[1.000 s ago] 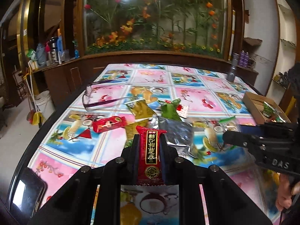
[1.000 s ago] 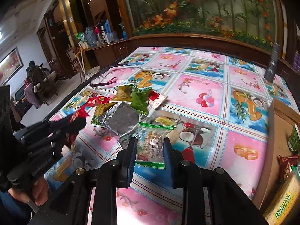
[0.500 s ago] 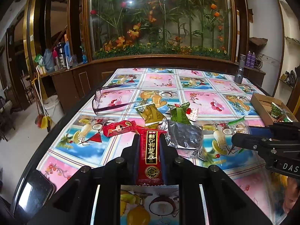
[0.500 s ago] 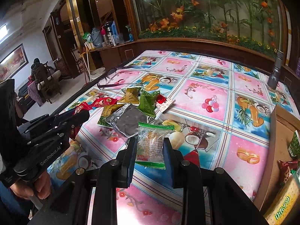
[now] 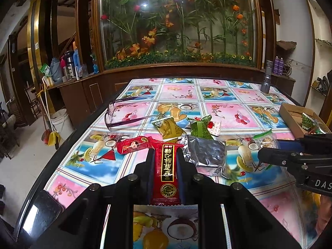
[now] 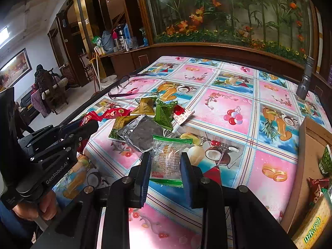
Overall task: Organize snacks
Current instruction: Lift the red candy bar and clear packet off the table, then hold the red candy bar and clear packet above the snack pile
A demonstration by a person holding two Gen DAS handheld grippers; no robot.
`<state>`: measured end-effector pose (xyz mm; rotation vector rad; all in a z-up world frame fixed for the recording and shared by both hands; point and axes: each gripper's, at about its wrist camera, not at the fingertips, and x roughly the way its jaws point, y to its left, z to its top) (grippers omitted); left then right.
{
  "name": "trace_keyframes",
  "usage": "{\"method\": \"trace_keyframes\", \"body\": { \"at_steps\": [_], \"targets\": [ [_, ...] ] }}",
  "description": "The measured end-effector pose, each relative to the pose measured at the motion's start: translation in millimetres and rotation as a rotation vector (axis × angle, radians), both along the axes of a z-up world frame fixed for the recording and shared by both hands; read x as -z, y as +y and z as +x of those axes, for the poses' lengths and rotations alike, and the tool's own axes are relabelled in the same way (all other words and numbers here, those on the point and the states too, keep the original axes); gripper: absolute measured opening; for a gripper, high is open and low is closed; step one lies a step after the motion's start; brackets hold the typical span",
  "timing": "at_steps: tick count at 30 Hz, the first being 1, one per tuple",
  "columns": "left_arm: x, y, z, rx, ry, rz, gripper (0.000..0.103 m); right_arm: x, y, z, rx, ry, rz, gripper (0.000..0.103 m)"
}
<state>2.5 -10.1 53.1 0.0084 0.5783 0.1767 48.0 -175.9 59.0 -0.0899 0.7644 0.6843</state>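
The likeliest slip from here is a dropped packet. Both wrappers are thin, glossy film held only by their side edges, so either could slide or buckle out of the pads on the way to the shallow brown cardboard box (image 6: 311,145) at the right edge of the right wrist view, where a few packets already lie. The two tools also sit close together over the table, so a crossing path could knock one against the other. A low sweep could snag the crinkled silver foil pouch (image 5: 207,155) or the loose pile of green, olive and red wrappers (image 6: 157,112) at mid-frame, and scatter them towards the purple-framed spectacles (image 5: 116,114) in the centre left.

The left gripper (image 5: 165,161), at the bottom centre of its own view, is clenched on a long red snack bar wrapper with gold lettering on a black strip (image 5: 166,170). The bar stands lengthwise between the jaws, its far end poking out beyond the tips above the fruit-patterned pink and blue tablecloth (image 5: 228,95).

The right gripper (image 6: 166,161), low in the centre of its view, grips a clear plastic biscuit packet with green sealed ends (image 6: 168,159). The pads press on its two long edges, and the packet appears lifted clear of the cloth, though whether its far end touches the silver pouch I cannot tell.
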Motion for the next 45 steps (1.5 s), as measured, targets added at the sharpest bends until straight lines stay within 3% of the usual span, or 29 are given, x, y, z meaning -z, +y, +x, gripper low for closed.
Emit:
{"method": "trace_keyframes", "body": {
  "at_steps": [11, 17, 45],
  "targets": [
    [-2.2, -1.0, -0.6, 0.009, 0.000, -0.005, 0.018, 0.0, 0.2, 0.2, -0.003, -0.001, -0.001, 0.031],
    [-4.9, -3.8, -2.3, 0.065, -0.015, -0.046, 0.018, -3.1, -0.3, -0.4, 0.004, -0.003, 0.011, 0.031],
    [0.0, -8.9, 0.6, 0.095, -0.013, -0.046, 0.018, 7.6, -17.3, 12.8, 0.067, 0.055, 0.046, 0.030]
  ]
}}
